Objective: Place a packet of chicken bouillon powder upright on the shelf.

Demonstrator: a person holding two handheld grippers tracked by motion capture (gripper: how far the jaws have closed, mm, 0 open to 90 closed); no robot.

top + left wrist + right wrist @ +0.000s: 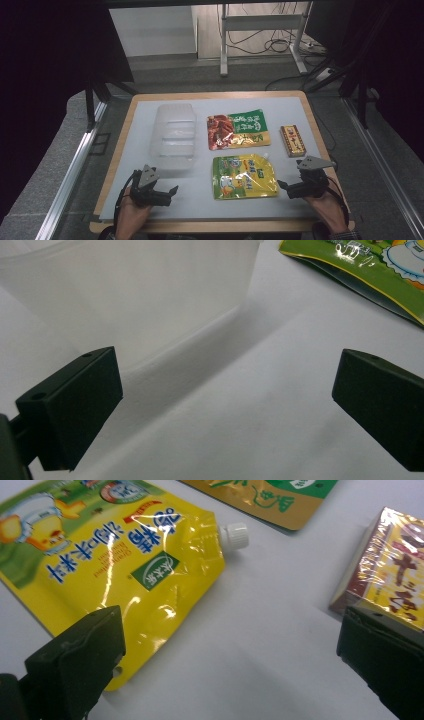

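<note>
The white surface [150, 200] carries four things. The largest is a clear plastic box [172, 135], standing at the left half, open side up as far as I can judge. Next in size is the yellow pouch [244, 176] with a white screw cap [235, 534]; it lies flat at the near middle. Behind it lies a red and green packet [238, 130], and at the right a small wrapped carton [293, 140].

The left gripper [172, 192] rests low, near the close corner of the box, and its fingers [70, 410] are spread wide with nothing between them. The right gripper [282, 186] is just beside the right edge of the yellow pouch, also with fingers [75, 665] wide apart and empty.

I judge the step in hand is to take the pouch, probably to put it in the box. To do it well, the right gripper should slide one finger under the thin sealed edge and close there, not on the swollen middle, because the glossy film may slip.

The box is nearly transparent, so its rim and depth are hard to make out. The print on all packages is too small to read in the high view. In the right gripper view the carton is cut off by the frame and partly covered by one finger.
</note>
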